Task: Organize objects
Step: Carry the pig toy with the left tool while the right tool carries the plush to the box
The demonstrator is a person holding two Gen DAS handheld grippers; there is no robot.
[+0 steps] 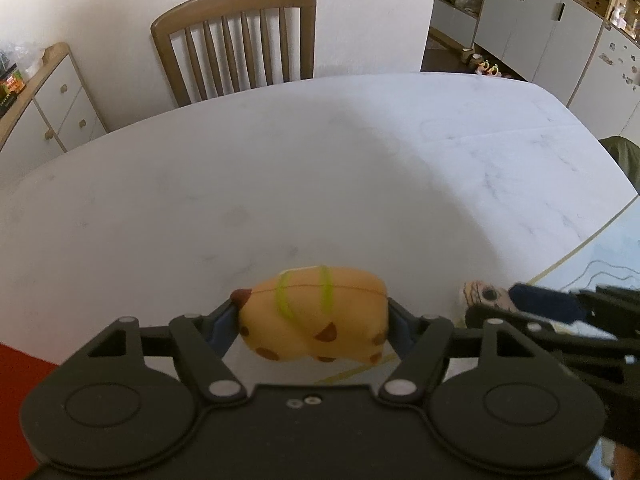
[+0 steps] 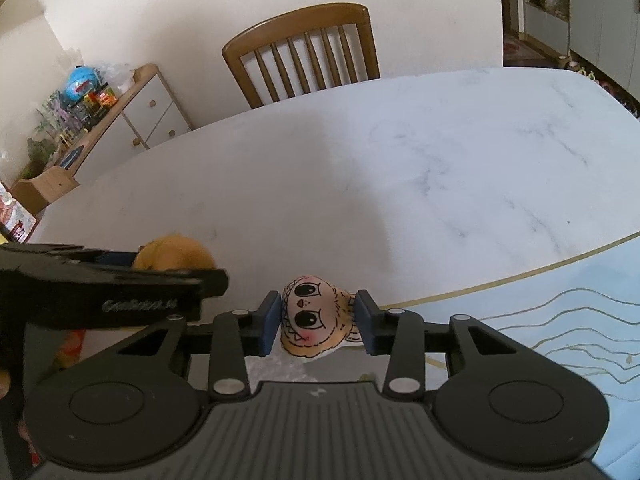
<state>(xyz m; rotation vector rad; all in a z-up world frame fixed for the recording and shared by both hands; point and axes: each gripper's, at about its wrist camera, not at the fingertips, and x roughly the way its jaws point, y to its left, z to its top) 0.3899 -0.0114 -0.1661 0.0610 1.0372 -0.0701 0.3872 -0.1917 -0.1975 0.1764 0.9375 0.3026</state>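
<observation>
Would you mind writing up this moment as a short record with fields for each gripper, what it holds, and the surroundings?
left gripper: shut on the orange spotted toy, gripped at both ends between the blue pads
right gripper: shut on the big-eyed face toy, face toward the camera
relative position: the two grippers sit side by side, left gripper also visible in the right wrist view
table: white marbled top
mat: light blue with gold lines, at the table's near right
chair: wooden, at the far side of the table
</observation>
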